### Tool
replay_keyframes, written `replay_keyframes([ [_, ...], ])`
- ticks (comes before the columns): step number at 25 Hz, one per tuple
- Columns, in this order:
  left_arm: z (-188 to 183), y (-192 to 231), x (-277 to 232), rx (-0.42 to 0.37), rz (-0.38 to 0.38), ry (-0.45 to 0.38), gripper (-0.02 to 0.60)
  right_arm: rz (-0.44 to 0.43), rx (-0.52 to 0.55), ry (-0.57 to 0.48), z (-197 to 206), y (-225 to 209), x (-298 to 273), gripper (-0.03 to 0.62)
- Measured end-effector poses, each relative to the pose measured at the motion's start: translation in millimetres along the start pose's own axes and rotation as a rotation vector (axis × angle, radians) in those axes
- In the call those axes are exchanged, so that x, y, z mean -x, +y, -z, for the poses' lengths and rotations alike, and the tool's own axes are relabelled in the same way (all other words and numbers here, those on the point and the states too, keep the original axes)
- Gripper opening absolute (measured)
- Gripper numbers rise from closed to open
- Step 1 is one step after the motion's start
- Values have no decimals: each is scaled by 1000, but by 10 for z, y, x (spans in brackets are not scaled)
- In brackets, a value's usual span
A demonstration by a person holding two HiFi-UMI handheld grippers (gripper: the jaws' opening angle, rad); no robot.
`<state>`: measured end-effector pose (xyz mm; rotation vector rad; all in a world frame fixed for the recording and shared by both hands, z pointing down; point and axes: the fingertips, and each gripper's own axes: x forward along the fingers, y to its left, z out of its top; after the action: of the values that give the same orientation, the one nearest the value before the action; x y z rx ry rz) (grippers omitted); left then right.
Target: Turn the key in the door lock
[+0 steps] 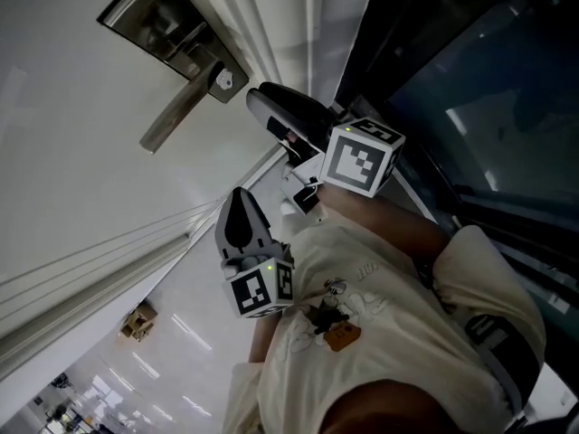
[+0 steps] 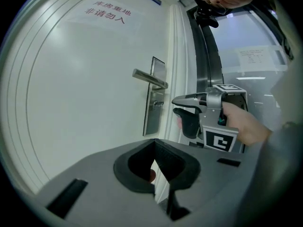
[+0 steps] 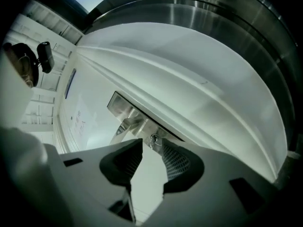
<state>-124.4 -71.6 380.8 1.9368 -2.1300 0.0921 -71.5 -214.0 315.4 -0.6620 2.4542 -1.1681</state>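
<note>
The white door (image 1: 81, 179) carries a steel lock plate (image 1: 167, 21) with a lever handle (image 1: 176, 114) and a small key (image 1: 224, 80) in the cylinder below it. My right gripper (image 1: 260, 98) hovers just off the key, jaws open. In the right gripper view the key (image 3: 154, 139) shows just beyond the gap between the fingertips of the right gripper (image 3: 152, 149), and the pads do not press on it. My left gripper (image 1: 237, 197) hangs back from the door, lower down. Its tips meet in the left gripper view (image 2: 154, 143), with nothing held.
A steel door frame and a dark glass panel (image 1: 470, 107) lie right of the door. Red lettering (image 2: 106, 12) is printed high on the door. The person's torso in a cream shirt (image 1: 380, 333) fills the lower right of the head view.
</note>
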Motion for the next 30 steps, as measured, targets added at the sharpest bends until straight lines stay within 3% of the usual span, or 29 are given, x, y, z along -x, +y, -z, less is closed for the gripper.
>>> replay_keyframes([
  [4,83,-16,49,-5,-76,5,6,-32,62,21,-55,-5,53,75],
  [7,212,0,129,2,-138,26,6,-62,36,40,-25,17,-128,100],
  [10,289,12,285,25,-199,32,6,-10,87,56,23,-29,-389,126],
  [12,302,29,441,35,-239,25,6,26,175,65,43,-51,-507,115],
  [15,317,72,717,52,-278,8,6,71,414,82,36,46,-530,34],
  [17,343,107,932,57,-296,-3,6,96,506,86,40,113,-507,32],
  [19,381,149,1133,62,-311,-10,6,108,485,83,55,112,-501,32],
  [25,444,216,1619,76,-332,-26,6,142,245,50,97,-12,-331,95],
  [30,549,197,1985,67,-298,-37,6,177,339,33,395,245,308,8],
])
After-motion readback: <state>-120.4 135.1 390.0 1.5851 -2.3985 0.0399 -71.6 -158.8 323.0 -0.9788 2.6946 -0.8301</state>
